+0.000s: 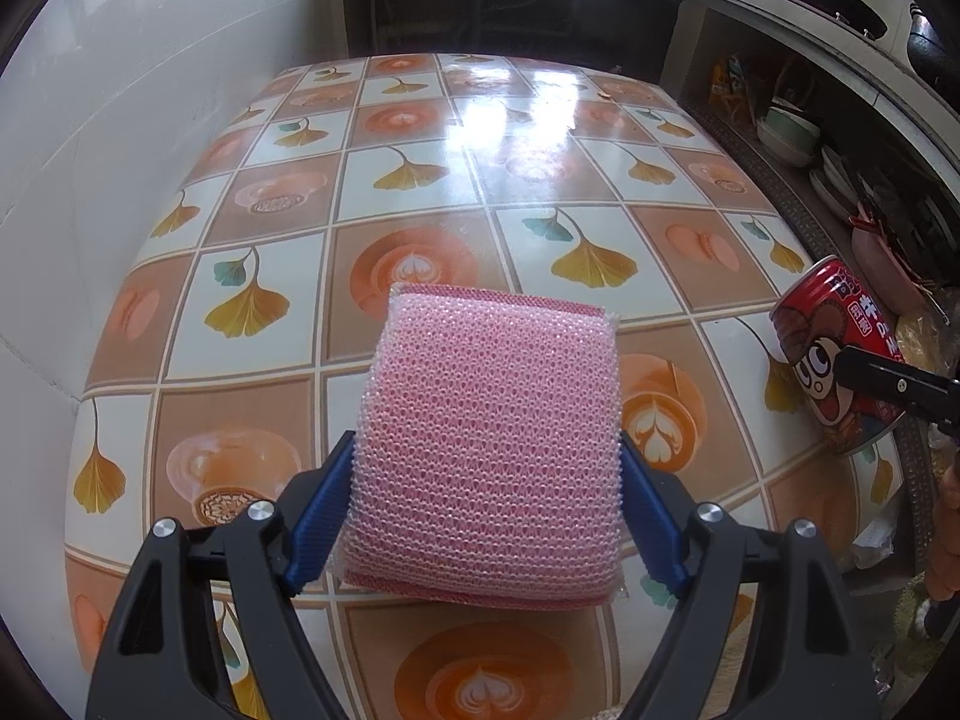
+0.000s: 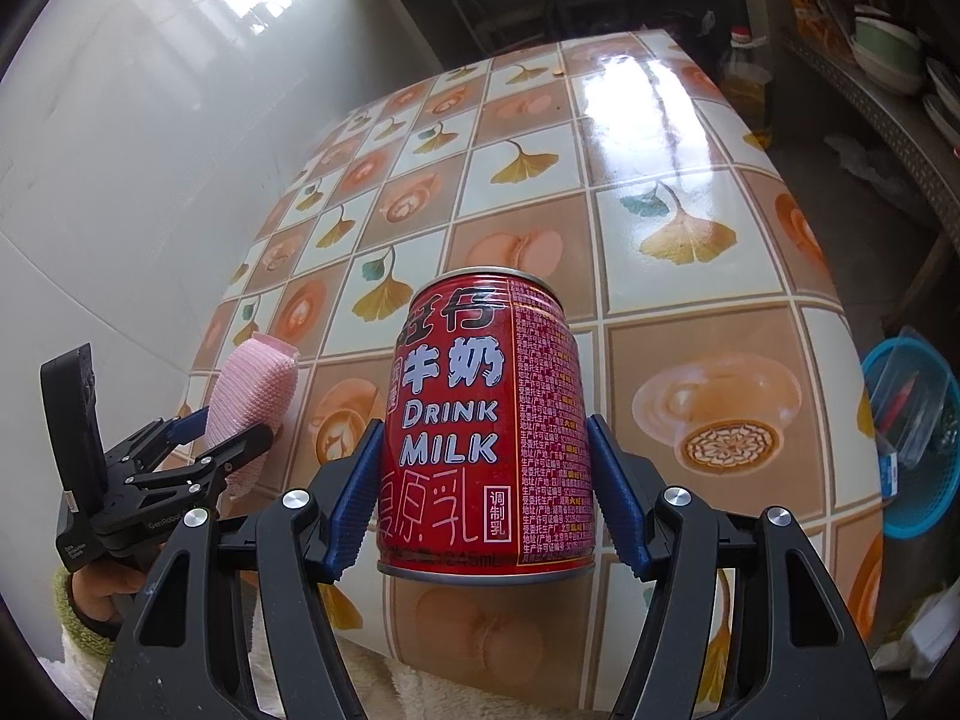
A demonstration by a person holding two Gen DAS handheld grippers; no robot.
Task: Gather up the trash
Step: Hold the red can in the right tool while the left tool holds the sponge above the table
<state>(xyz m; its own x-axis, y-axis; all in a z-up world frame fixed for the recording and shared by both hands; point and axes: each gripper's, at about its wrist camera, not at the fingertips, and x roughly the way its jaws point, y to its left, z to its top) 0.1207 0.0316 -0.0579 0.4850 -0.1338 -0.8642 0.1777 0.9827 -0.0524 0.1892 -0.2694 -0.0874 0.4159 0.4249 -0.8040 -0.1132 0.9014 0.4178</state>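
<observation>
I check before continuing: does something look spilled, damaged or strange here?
No spill or damage shows. The left claw grips a pink sponge, the right claw an undented red milk can, both above the clean tablecloth.

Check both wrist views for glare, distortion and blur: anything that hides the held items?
Left wrist view: window glare whitens the far tablecloth; fisheye bows its grid; pink sponge sharp. Right wrist view: a similar glare streak at the far edge; red can crisp, print readable; dark corners in both.

I see my left gripper (image 1: 486, 516) clamping a pink sponge (image 1: 489, 450) over the table (image 1: 420, 192); a red can (image 1: 840, 354) shows at right
</observation>
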